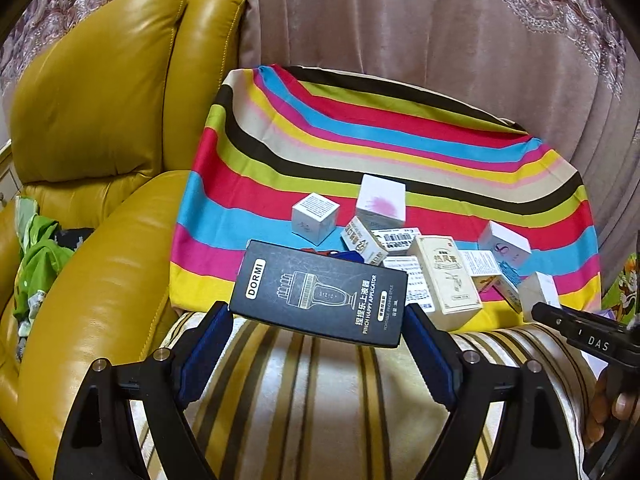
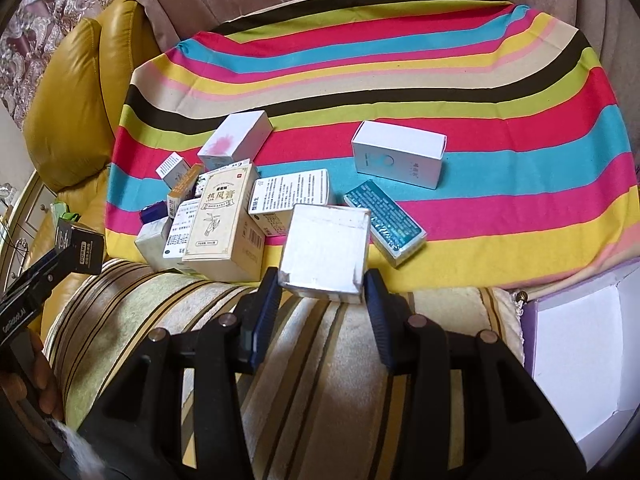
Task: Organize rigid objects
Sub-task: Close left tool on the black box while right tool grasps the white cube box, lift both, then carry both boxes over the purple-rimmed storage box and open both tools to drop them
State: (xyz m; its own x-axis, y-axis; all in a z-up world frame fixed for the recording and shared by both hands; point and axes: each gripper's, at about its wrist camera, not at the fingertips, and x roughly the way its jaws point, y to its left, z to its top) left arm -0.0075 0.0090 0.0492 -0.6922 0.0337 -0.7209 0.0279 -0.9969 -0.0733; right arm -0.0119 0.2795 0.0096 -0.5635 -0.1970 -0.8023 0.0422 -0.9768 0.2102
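Nearest, the left gripper (image 1: 318,322) pinches a flat black "DORMI" carton (image 1: 320,290); the right gripper (image 2: 322,294) clamps a silver-white cardboard box (image 2: 325,252). Beyond, a heap of small cartons (image 2: 216,216) crowds the rainbow-striped cloth (image 2: 440,80).

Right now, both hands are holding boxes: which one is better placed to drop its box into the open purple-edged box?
Right. The open purple-edged box sits just right of the right gripper, whose fingers hold the silver box. The left gripper, holding the black DORMI box, is on the far side, by the yellow armchair.
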